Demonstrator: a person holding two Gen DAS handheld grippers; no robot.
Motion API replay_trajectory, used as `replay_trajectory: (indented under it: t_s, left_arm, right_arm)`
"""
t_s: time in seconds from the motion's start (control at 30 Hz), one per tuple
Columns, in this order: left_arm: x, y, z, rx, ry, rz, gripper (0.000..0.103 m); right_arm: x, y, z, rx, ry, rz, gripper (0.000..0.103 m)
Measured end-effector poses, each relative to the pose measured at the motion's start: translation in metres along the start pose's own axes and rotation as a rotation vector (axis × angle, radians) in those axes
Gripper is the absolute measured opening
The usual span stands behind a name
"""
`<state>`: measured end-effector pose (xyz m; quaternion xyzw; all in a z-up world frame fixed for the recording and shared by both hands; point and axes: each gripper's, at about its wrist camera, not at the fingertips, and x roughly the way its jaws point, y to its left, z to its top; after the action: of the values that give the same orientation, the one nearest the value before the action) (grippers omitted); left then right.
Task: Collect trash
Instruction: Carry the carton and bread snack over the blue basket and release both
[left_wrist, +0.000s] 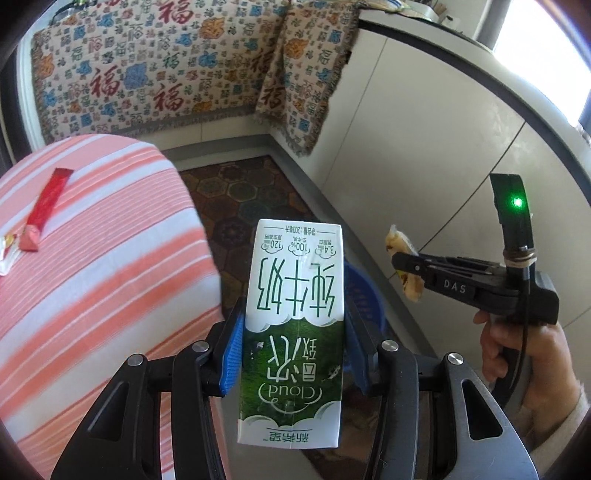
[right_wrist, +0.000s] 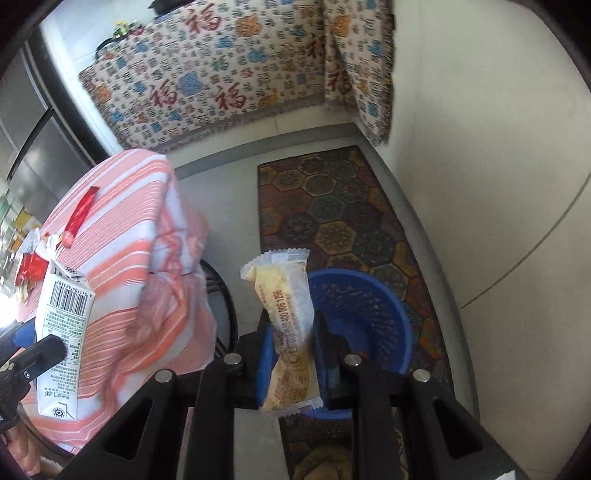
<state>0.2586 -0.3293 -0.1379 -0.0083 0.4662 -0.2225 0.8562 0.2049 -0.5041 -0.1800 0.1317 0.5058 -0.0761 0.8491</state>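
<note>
My left gripper (left_wrist: 293, 314) is shut on a green and white milk carton (left_wrist: 291, 332), which stands upside down between the blue pads. To its right, my right gripper (left_wrist: 400, 262) pinches a yellowish snack wrapper (left_wrist: 412, 288). In the right wrist view that gripper (right_wrist: 291, 332) is shut on the snack wrapper (right_wrist: 290, 317), just above and left of a blue plastic basket (right_wrist: 369, 314) on the floor. The basket (left_wrist: 364, 291) peeks out behind the carton. The left gripper (right_wrist: 38, 341) and its carton (right_wrist: 62, 332) show at the left edge.
A table under a pink striped cloth (right_wrist: 122, 240) stands on the left, with a long red wrapper (left_wrist: 50, 199) and several smaller wrappers (right_wrist: 31, 266) on it. A hexagon-patterned rug (right_wrist: 332, 206) lies under the basket. White cabinets (left_wrist: 424, 147) line the right side.
</note>
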Motion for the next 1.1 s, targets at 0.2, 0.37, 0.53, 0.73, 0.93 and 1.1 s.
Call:
replay_trajectory:
  t_s: [0.2,0.37,0.53,0.73,0.93,1.1]
  left_arm:
    - [0.045,-0.021,0.01,0.0,0.022,-0.037,0.049]
    - [0.078,-0.038,0.009,0.02,0.054,-0.047,0.049]
    - [0.102,-0.048,0.006,0.026,0.072,-0.057,0.049]
    - [0.129,-0.058,0.007,0.04,0.082,-0.069,0.05]
    - [0.145,-0.062,0.012,0.044,0.046,-0.059,0.089]
    - [0.111,-0.059,0.021,0.01,-0.012,-0.085,0.089]
  right_arm:
    - [0.02,-0.04,-0.012,0.078,0.007,0.05,0.02]
    - [0.029,-0.056,-0.012,0.082,0.019,0.042,0.02]
    - [0.033,-0.077,-0.008,0.125,0.019,0.047,0.02]
    - [0.042,-0.096,-0.003,0.194,0.03,0.072,0.022]
    - [0.044,-0.106,0.001,0.259,0.015,0.08,0.064]
    - [0.028,-0.102,0.007,0.221,-0.059,0.016,0.064]
